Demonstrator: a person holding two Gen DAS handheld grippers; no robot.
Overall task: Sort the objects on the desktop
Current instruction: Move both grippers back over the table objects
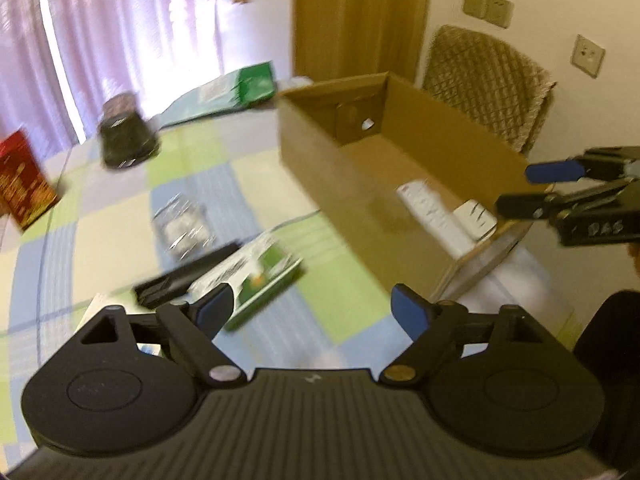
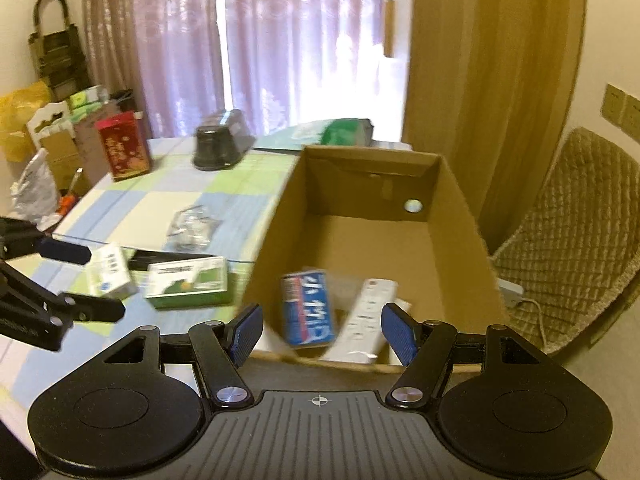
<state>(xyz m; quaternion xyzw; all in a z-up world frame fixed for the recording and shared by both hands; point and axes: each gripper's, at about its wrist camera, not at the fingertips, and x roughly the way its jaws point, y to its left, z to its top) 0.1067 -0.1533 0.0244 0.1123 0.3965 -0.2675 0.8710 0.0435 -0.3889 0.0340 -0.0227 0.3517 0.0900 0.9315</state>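
An open cardboard box (image 2: 276, 236) stands on the checked tablecloth (image 2: 132, 208). Inside it lie a blue packet (image 2: 308, 308) and a white remote (image 2: 368, 316). My right gripper (image 2: 324, 332) is open with nothing in it, above the box's near edge; it also shows in the left wrist view (image 1: 534, 188). My left gripper (image 1: 312, 312) hangs open and empty over the table, left of the cardboard box (image 1: 320, 160). Just ahead of it lie a green-and-white box (image 1: 256, 276) and a black bar-shaped item (image 1: 184, 280). A small white box (image 2: 110, 272) sits near the left gripper (image 2: 88, 280).
A crinkled clear plastic bag (image 2: 192, 222) lies mid-table. Farther back stand a black jar (image 2: 220, 144), a red box (image 2: 124, 146) and a green package (image 2: 344, 128). A quilted chair (image 2: 580, 220) is right of the box. Bags and cartons crowd the floor at far left.
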